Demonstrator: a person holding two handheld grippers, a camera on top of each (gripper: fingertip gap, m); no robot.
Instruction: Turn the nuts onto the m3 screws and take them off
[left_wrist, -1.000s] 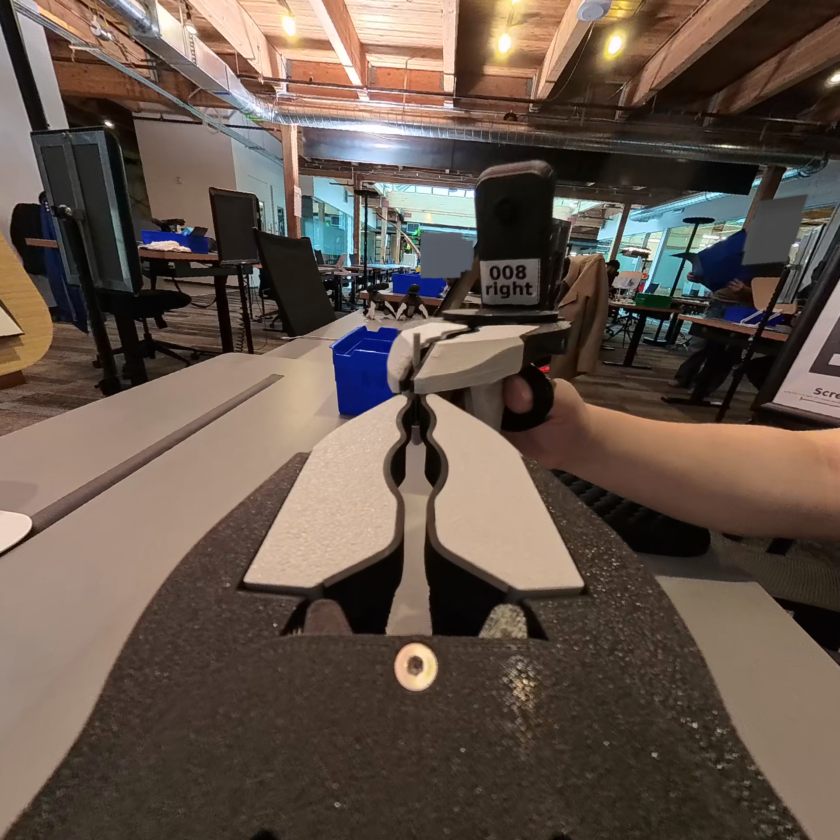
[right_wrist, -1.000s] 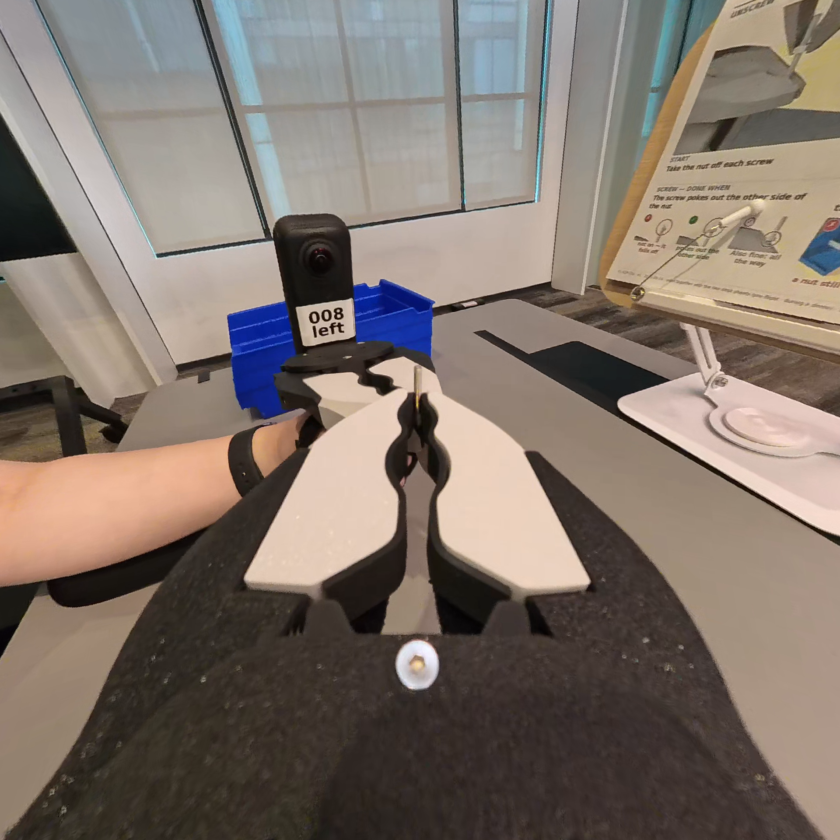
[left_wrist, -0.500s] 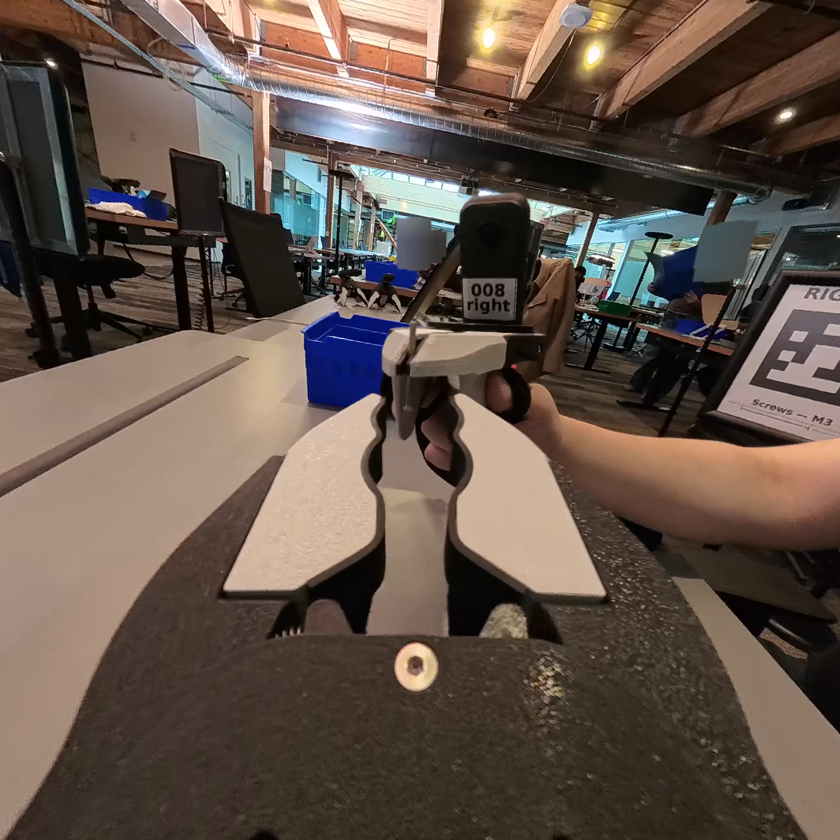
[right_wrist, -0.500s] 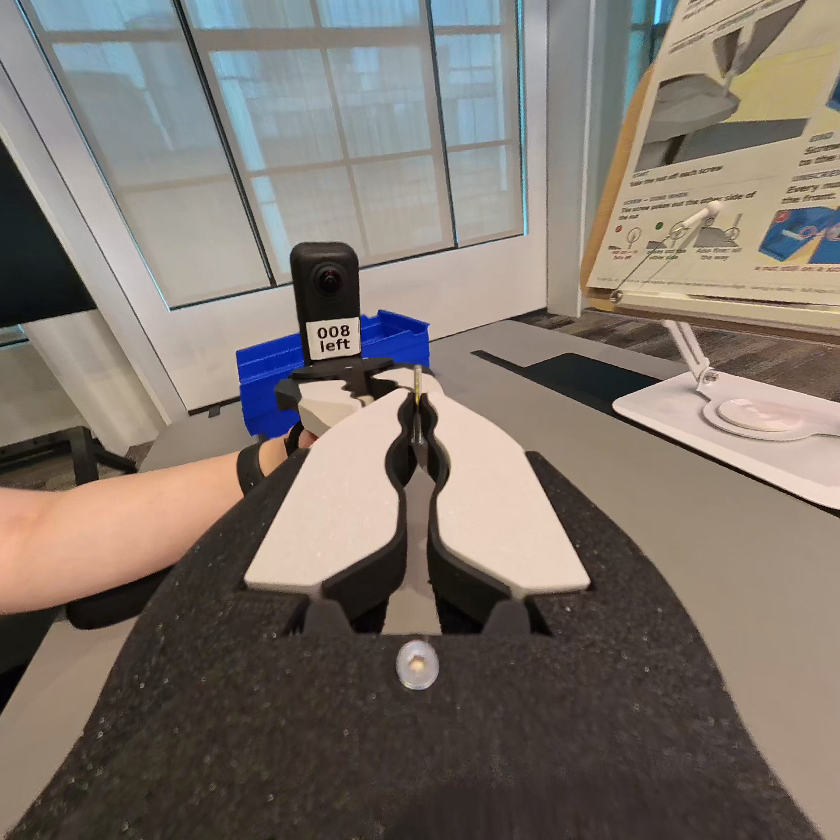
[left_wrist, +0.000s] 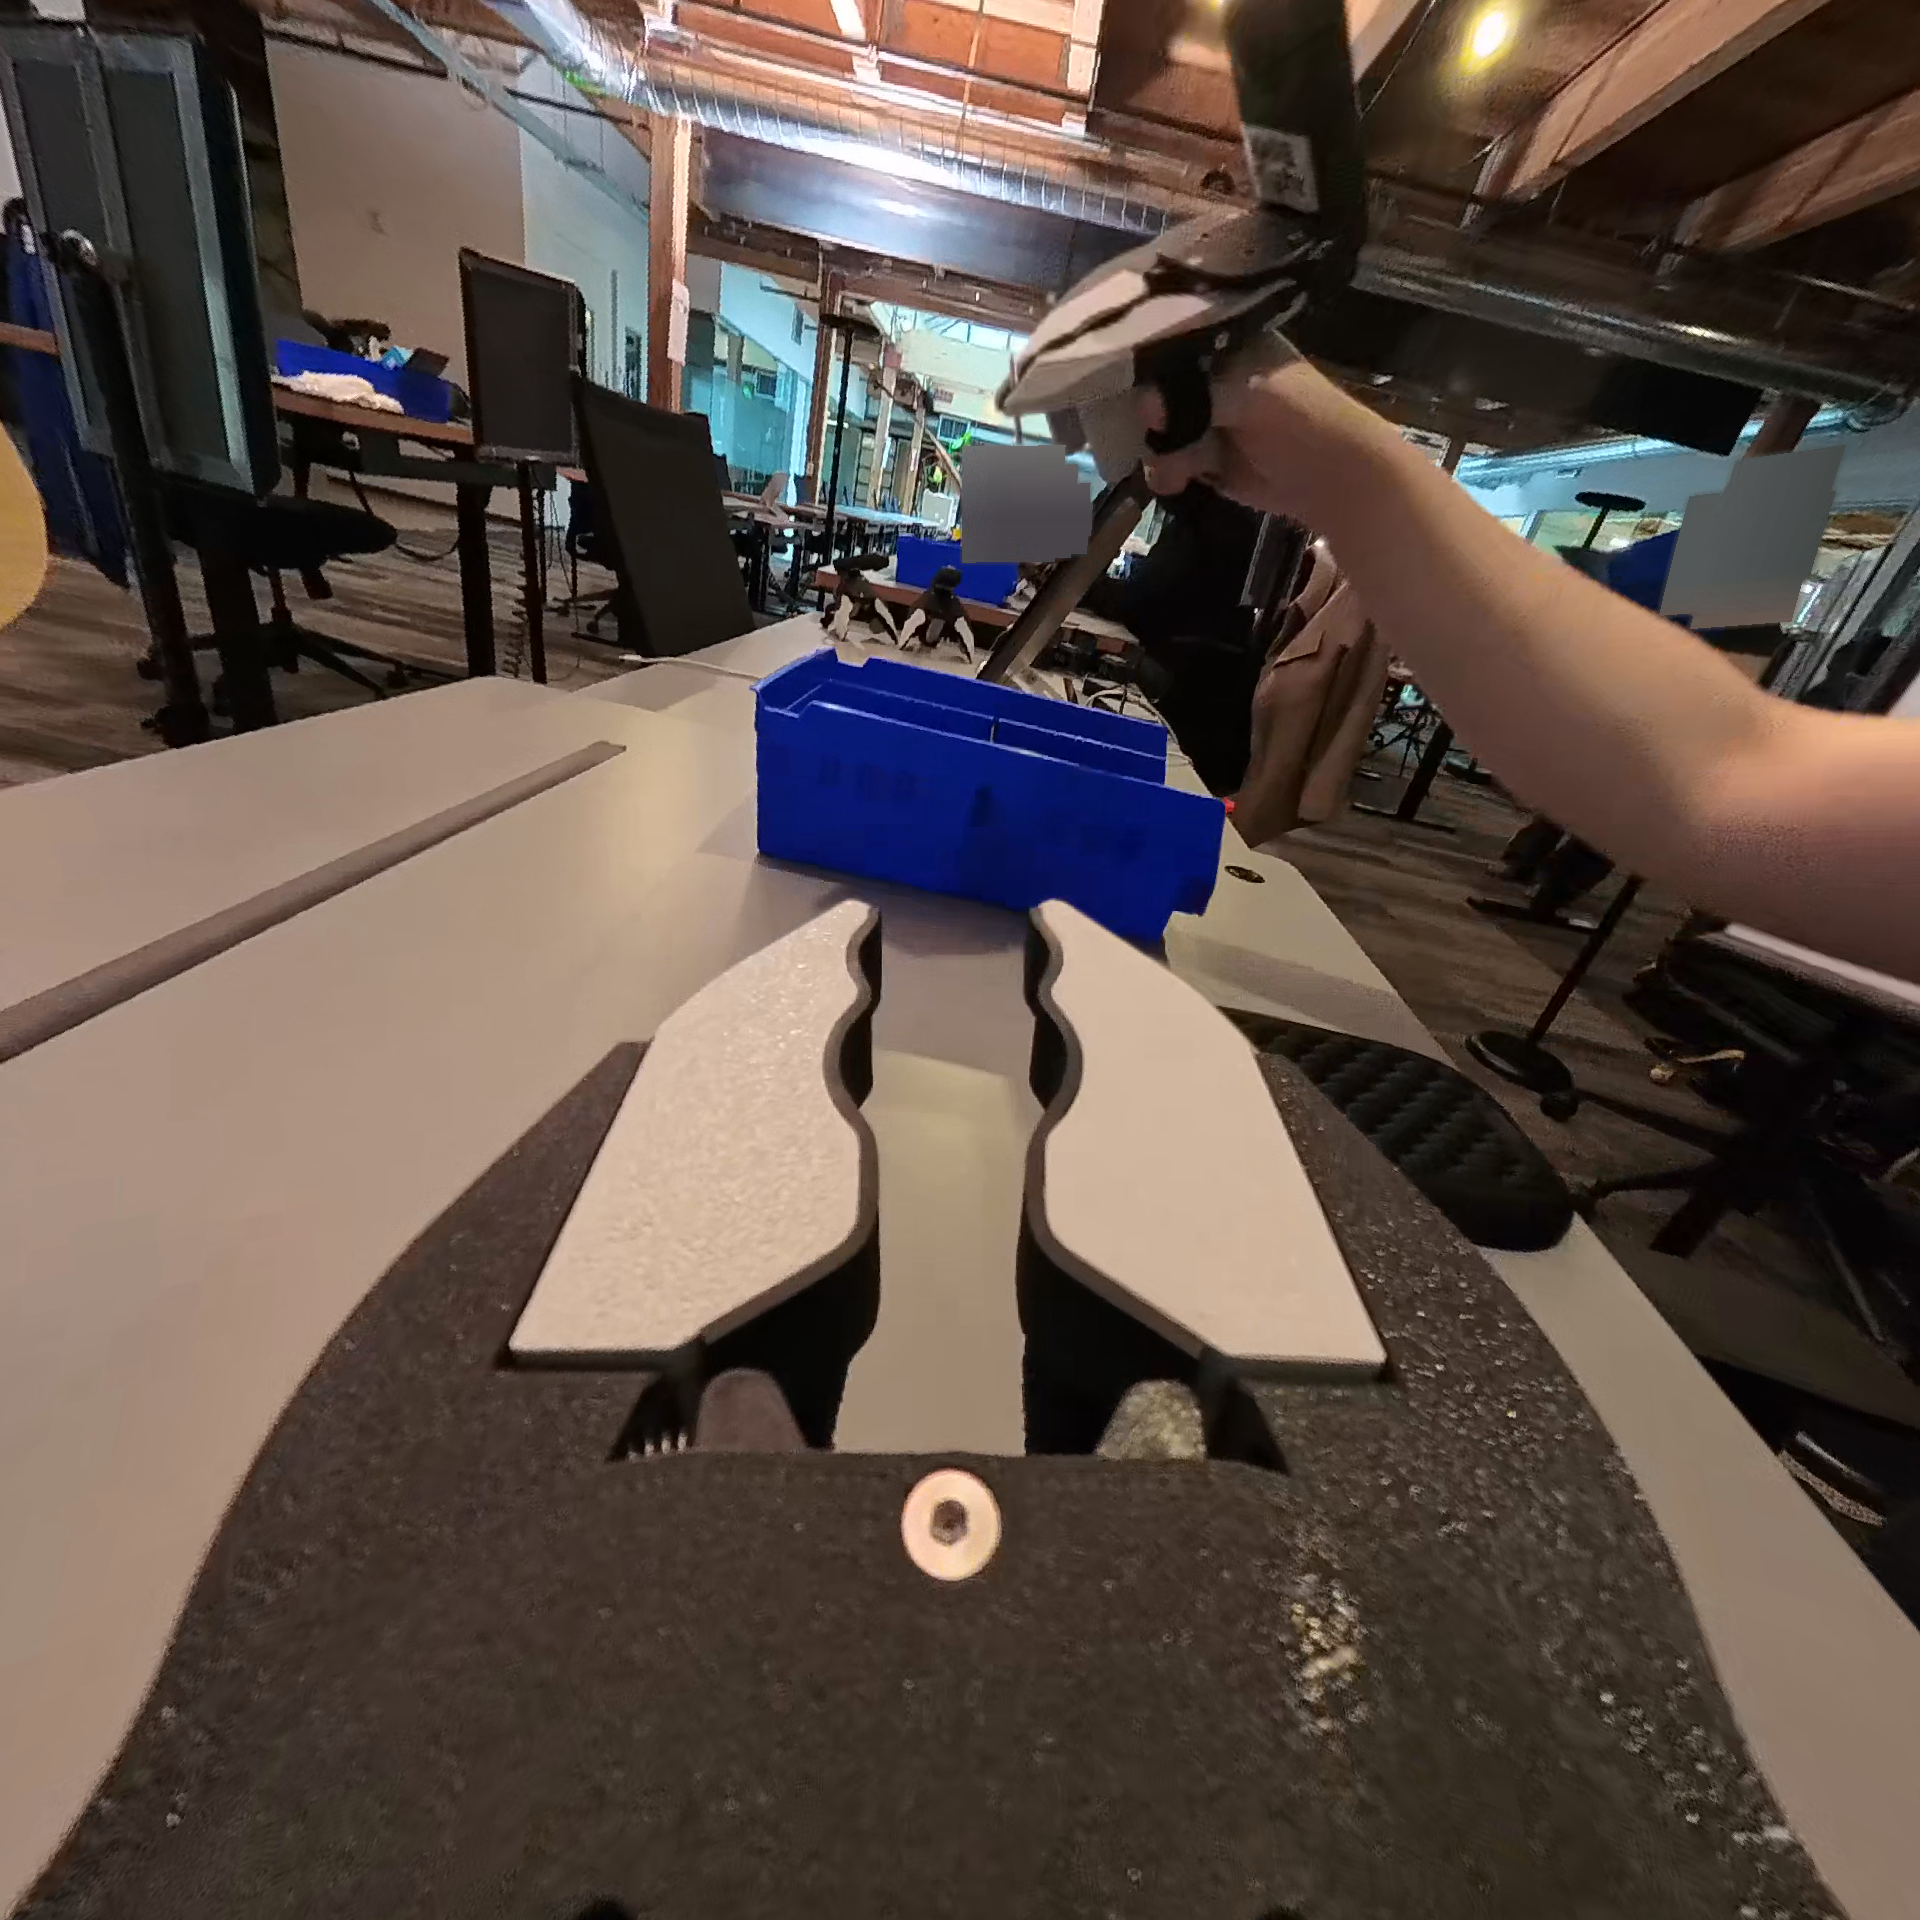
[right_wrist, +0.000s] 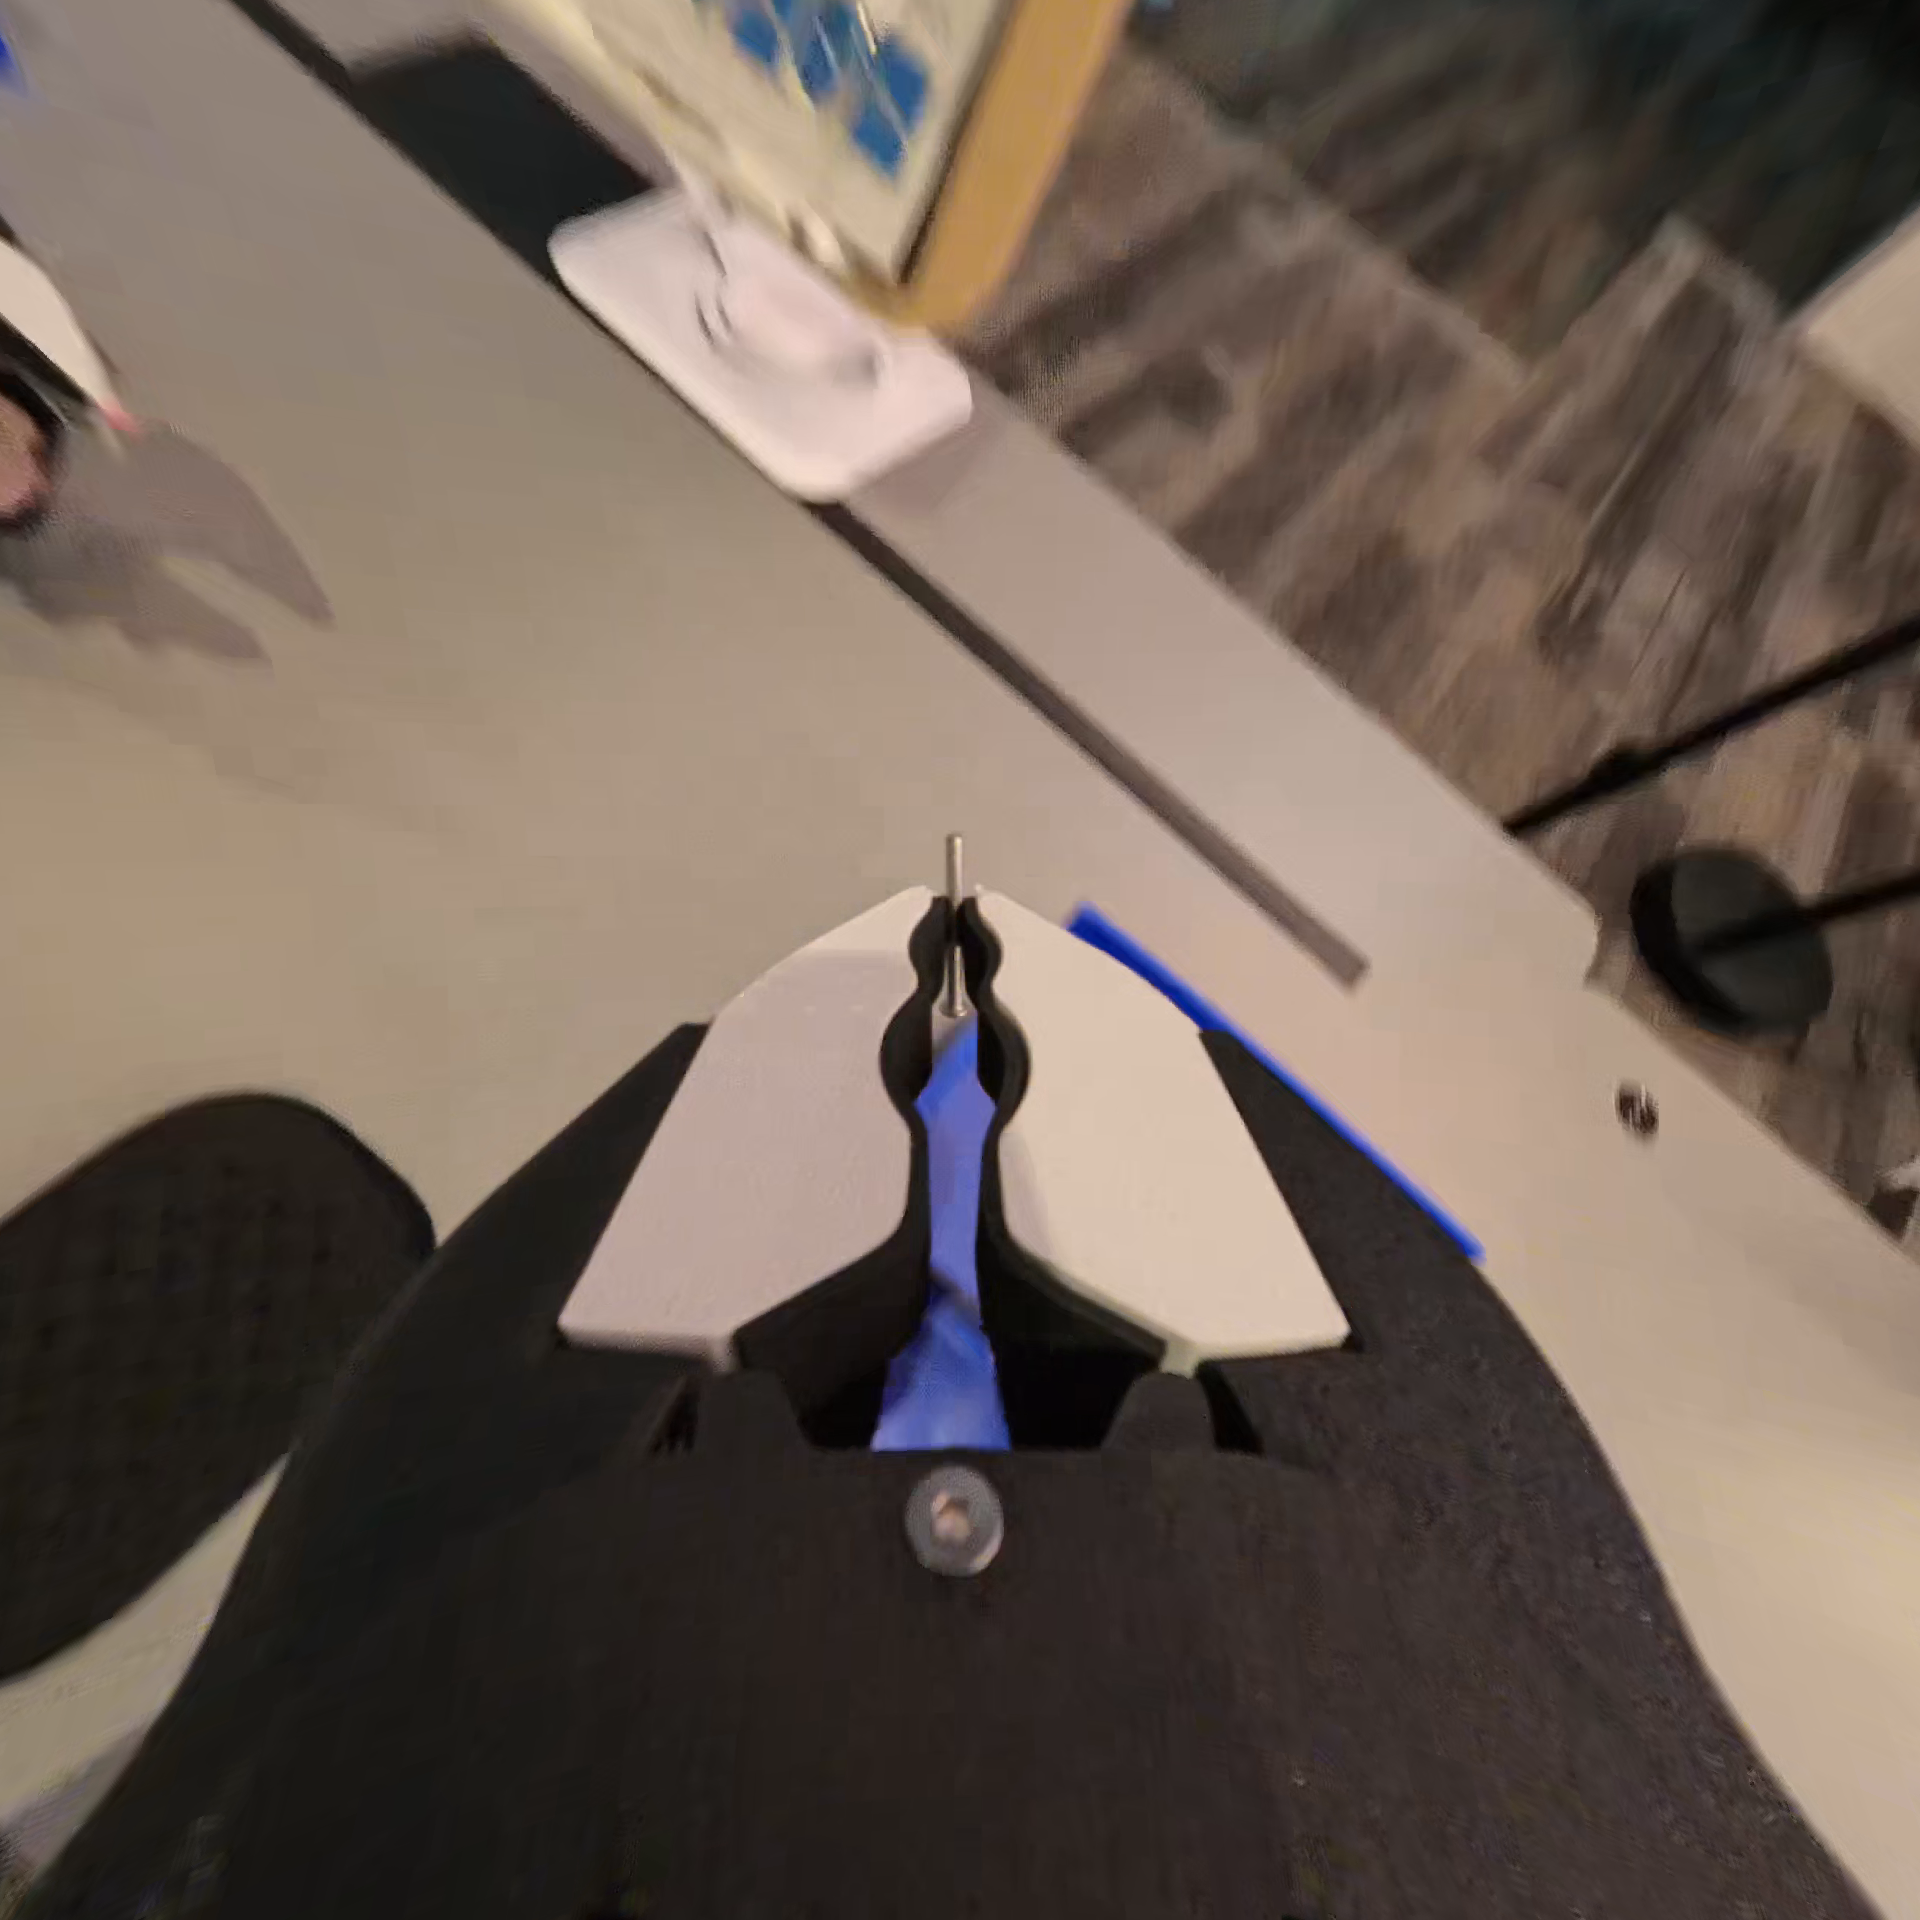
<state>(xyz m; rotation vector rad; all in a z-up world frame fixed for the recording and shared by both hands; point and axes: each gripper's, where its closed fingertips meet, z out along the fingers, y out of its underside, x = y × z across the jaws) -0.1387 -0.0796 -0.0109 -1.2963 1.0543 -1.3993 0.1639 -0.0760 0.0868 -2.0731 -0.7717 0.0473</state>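
Steel screw (right_wrist: 954, 925) pinched in right gripper (right_wrist: 954, 904); left gripper (left_wrist: 951, 935) spread, facing blue bin (left_wrist: 977, 810).

M3 screw (right_wrist: 953, 928), thin, silver, bare.
Pinched at my right tool (right_wrist: 954, 906) tips, shaft poking out past them, no nut visible.

Left gripper (left_wrist: 951, 935) agape (right gripper (right_wrist: 954, 906) clamped)

Both grippers same build: left gripper (left_wrist: 951, 925) and right gripper (right_wrist: 954, 906) have pale grey wavy-edged fingers (left_wrist: 727, 1132), black inner pads, speckled black body, one silver hex screw (left_wrist: 951, 1525) behind the claw.
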